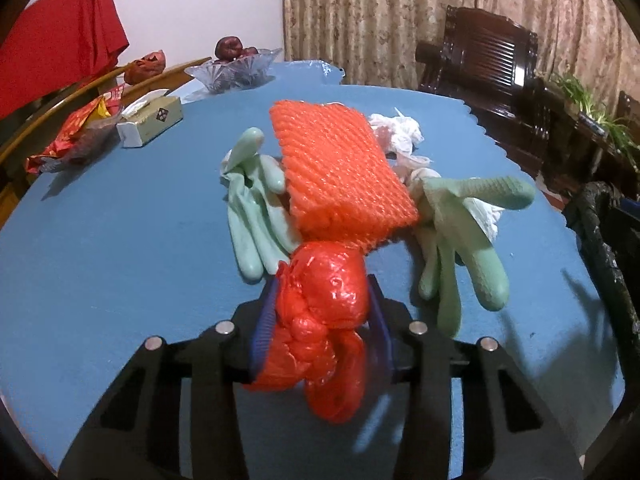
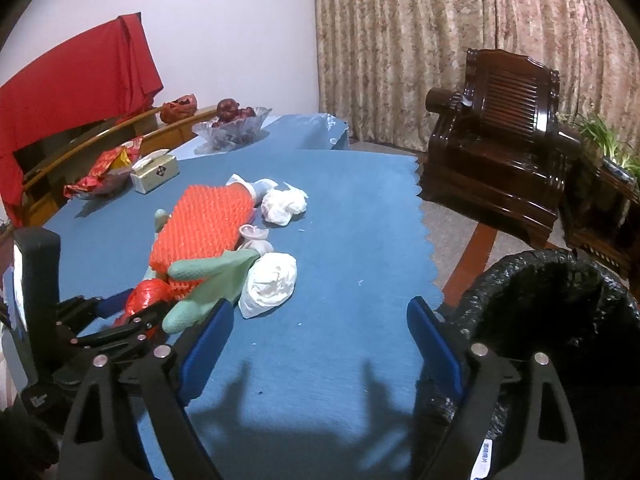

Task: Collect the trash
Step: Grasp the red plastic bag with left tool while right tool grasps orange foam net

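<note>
Red plastic bag (image 1: 324,308), crumpled, light, slippery, squashy; left gripper (image 1: 322,312) clenched on its knotted bulk, near table edge, 6 o'clock of orange foam net (image 1: 340,168); right gripper (image 2: 320,340) released, empty; black bin (image 2: 560,308) at 3 o'clock

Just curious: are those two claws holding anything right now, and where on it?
The left gripper squeezes a crumpled red plastic bag across its middle, between the blue pads. The right gripper is open and empty.

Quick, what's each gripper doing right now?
Left gripper: shut on the red bag.
Right gripper: open, holding nothing.
</note>
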The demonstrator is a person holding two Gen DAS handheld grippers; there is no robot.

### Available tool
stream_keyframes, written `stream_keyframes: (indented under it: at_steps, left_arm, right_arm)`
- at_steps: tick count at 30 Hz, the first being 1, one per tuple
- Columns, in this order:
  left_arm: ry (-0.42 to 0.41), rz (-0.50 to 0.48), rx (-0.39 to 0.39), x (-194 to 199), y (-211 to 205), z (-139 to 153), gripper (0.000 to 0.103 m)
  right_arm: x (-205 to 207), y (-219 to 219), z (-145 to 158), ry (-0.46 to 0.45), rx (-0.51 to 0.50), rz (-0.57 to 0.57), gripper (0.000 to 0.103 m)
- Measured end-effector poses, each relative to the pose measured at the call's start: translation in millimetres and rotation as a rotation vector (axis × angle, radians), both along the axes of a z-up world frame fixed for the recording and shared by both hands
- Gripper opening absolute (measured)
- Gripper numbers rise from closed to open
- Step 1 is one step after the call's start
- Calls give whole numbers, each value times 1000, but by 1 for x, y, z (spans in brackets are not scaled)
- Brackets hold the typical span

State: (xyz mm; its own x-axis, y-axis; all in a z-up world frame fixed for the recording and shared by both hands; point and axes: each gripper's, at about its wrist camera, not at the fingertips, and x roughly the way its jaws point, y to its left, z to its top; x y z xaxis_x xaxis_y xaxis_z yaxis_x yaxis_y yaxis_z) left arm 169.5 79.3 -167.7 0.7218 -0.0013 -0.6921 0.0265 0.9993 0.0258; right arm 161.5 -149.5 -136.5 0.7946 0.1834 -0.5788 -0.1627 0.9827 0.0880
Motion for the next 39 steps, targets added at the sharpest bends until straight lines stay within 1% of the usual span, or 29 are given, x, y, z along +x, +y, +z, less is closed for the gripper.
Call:
stream_keyframes:
  at_steps: [3,9,14,20,25,29,32,37,38,39]
  left_arm:
    - [-3,-6,-15,-5,1,4,39]
    - [-42,1,-38,-23,10,25,39]
    - [-73,46,-49,-24,31,42,39]
    - [-92,130,-17,-9,62,51,38]
    - [-85,180,-14,-2,87,53,39]
    - [-77,203,-12,-1,101,50,39]
    - [-77,211,-6,1,105,49,39]
    - [-70,235,-20,8,116,44,39]
    - [-69,238,-22,10,117,44,39]
    - [-69,239,-23,11,119,43,39]
  right_arm:
    - [2,3,0,-2,-2,7,87]
    - [7,15,4,-16,8,29,87]
    - [13,30,10,-32,26,58,86]
    - [31,64,19,-48,72,120,81]
    - [47,96,18,-26,99,172,74]
    - [61,120,9,3,93,209,66]
    - [69,131,0,28,85,213,64]
    - [78,141,-14,60,57,217,62]
    - [80,142,-17,67,52,217,60]
    - [82,143,-20,75,48,217,56]
